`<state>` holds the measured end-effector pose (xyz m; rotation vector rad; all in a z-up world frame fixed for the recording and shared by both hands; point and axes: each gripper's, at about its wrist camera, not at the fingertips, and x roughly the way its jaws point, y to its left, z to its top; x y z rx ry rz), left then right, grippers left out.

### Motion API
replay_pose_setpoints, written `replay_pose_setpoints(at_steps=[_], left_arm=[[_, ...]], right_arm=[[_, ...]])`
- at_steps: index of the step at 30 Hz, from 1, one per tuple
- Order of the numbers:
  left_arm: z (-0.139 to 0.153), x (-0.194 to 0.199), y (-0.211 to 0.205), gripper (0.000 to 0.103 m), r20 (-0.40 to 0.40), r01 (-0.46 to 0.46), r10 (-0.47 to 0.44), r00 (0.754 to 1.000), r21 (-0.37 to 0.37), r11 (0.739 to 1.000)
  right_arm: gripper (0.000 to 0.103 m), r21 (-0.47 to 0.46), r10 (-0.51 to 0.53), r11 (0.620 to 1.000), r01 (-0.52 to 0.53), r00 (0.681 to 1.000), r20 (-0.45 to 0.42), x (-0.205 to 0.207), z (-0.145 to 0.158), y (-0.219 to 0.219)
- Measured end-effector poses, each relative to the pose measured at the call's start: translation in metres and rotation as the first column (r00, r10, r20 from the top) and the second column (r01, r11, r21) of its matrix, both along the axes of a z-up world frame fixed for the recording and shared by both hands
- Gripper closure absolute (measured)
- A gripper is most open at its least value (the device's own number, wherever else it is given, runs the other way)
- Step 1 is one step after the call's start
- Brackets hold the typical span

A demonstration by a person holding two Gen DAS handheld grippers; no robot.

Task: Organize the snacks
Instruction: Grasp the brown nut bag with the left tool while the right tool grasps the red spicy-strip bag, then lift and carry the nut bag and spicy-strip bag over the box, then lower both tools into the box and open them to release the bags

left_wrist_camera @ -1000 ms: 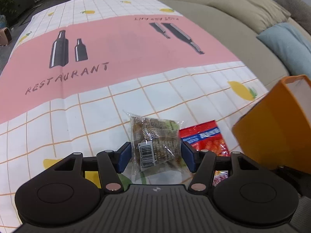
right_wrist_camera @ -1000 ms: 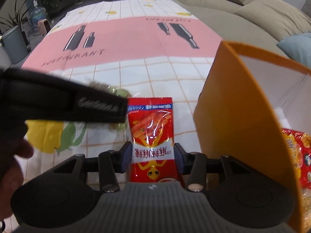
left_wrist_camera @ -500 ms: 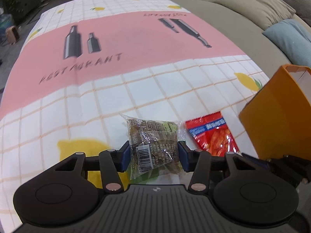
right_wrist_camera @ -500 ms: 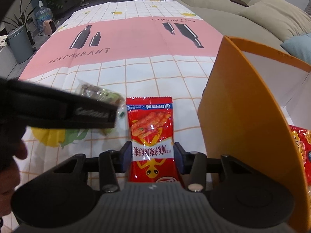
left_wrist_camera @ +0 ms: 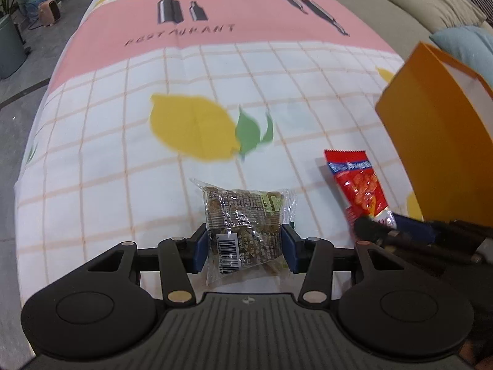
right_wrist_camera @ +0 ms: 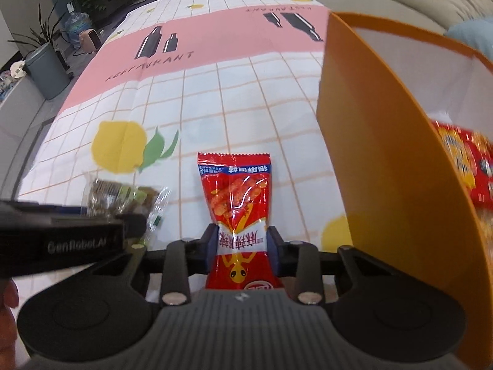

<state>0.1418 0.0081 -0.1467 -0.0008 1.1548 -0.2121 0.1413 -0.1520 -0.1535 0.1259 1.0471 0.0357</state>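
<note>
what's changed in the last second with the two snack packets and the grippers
Both grippers have just been closing: the left gripper now pinches the clear brown snack packet, the right gripper the red snack packet. Both packets have slid toward the near table edge. The orange box stays put.

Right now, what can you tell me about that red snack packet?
The red packet is a glossy foil pouch, long and narrow, with crimped ends, white lettering, a snack picture and a yellow cartoon figure. It lies lengthwise between the right gripper's blue fingers, which have just been closing and now pinch its waist, creasing it. The orange box stands right of it, the clear packet left.
</note>
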Motion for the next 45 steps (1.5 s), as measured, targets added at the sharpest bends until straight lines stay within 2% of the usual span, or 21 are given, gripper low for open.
replay_pose_setpoints(at_steps=[6, 9, 13, 20, 26, 32, 37, 45], left_arm=[[0.004, -0.036, 0.008, 0.049, -0.02, -0.034, 0.033, 0.999, -0.018, 0.999], [0.011, -0.049, 0.012, 0.05, -0.02, -0.055, 0.055, 0.998, -0.042, 0.998], [0.03, -0.065, 0.017, 0.05, 0.023, -0.07, 0.072, 0.997, -0.073, 0.995], [0.065, -0.08, 0.016, 0.05, 0.094, -0.076, 0.086, 0.992, -0.101, 0.992], [0.097, -0.079, -0.011, 0.05, 0.165, -0.01, 0.03, 0.986, -0.121, 0.993], [0.119, -0.074, -0.055, 0.05, 0.212, 0.1, -0.072, 0.975, -0.123, 0.987], [0.129, -0.067, -0.098, 0.05, 0.238, 0.197, -0.164, 0.957, -0.12, 0.973], [0.127, -0.056, -0.154, 0.05, 0.242, 0.312, -0.286, 0.927, -0.075, 0.947]], right_arm=[[0.09, 0.042, 0.012, 0.999, -0.011, 1.0, -0.006, -0.031, 0.012, -0.008], [0.091, 0.04, 0.032, 0.999, -0.033, 0.999, 0.009, -0.045, 0.019, -0.006], [0.091, 0.047, 0.058, 0.997, -0.06, 0.997, 0.042, -0.061, 0.034, -0.002], [0.091, 0.091, 0.052, 0.994, -0.064, 0.99, 0.133, -0.089, 0.078, -0.013], [0.091, 0.131, 0.006, 0.991, -0.033, 0.979, 0.202, -0.112, 0.117, -0.047], [0.091, 0.132, -0.03, 0.991, -0.001, 0.971, 0.237, -0.123, 0.145, -0.092], [0.091, 0.082, -0.066, 0.995, 0.048, 0.973, 0.222, -0.123, 0.147, -0.134], [0.091, -0.08, -0.094, 0.991, 0.11, 0.98, 0.175, -0.107, 0.125, -0.186]])
